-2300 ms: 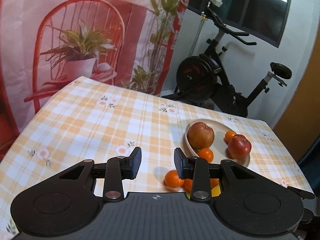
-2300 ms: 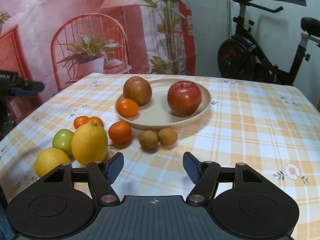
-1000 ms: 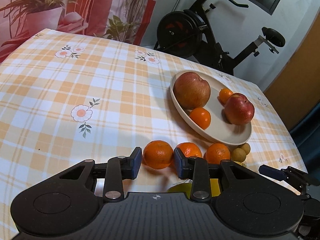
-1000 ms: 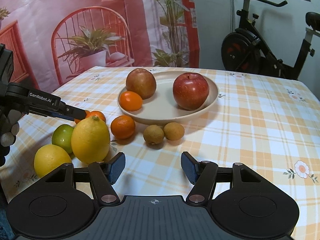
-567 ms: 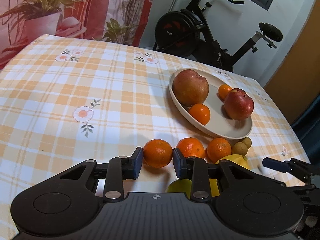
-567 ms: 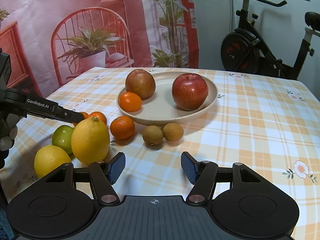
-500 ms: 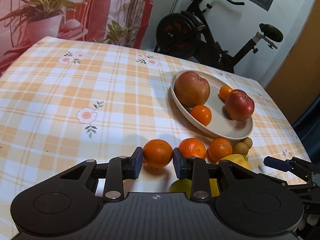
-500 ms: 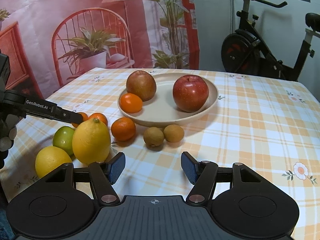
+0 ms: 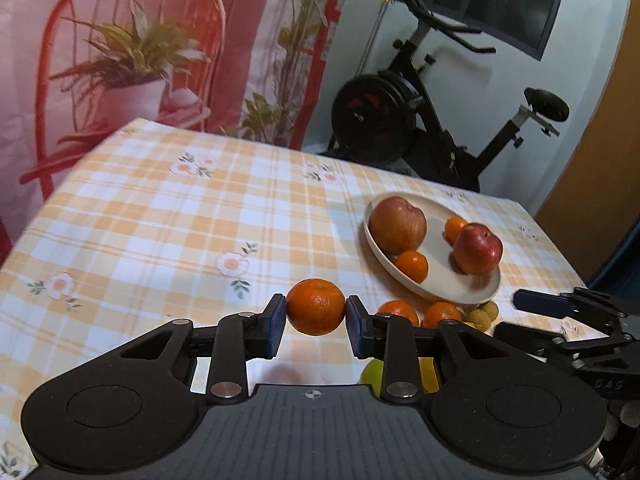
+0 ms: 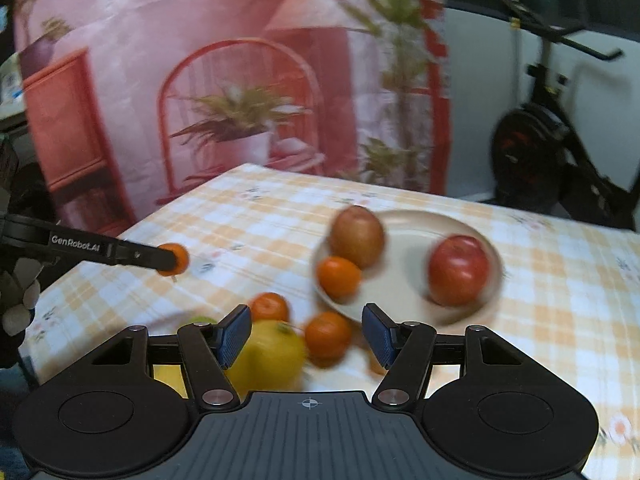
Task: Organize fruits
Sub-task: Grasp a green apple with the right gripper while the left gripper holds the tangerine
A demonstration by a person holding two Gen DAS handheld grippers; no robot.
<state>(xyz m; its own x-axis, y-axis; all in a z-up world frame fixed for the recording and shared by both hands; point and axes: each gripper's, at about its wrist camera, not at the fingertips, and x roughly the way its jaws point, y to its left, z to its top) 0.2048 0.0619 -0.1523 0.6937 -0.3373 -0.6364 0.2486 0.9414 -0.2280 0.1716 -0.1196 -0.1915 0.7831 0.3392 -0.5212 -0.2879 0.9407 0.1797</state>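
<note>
Left wrist view: my left claw (image 9: pixel 316 316) is pinching a mandarin (image 9: pixel 315 306) between both pads, lifted above the checked worktop (image 9: pixel 168 220). My right claw (image 10: pixel 306 334) hangs spread and empty over the loose fruit near the big lemon (image 10: pixel 266 362). The plate (image 9: pixel 486 288) already carries 2 apples and 2 mandarins, so I judge the risks are the round fruit slipping from a shallow grip, or nudging the red apple (image 9: pixel 477 249) off the rim when I set it down.
</note>
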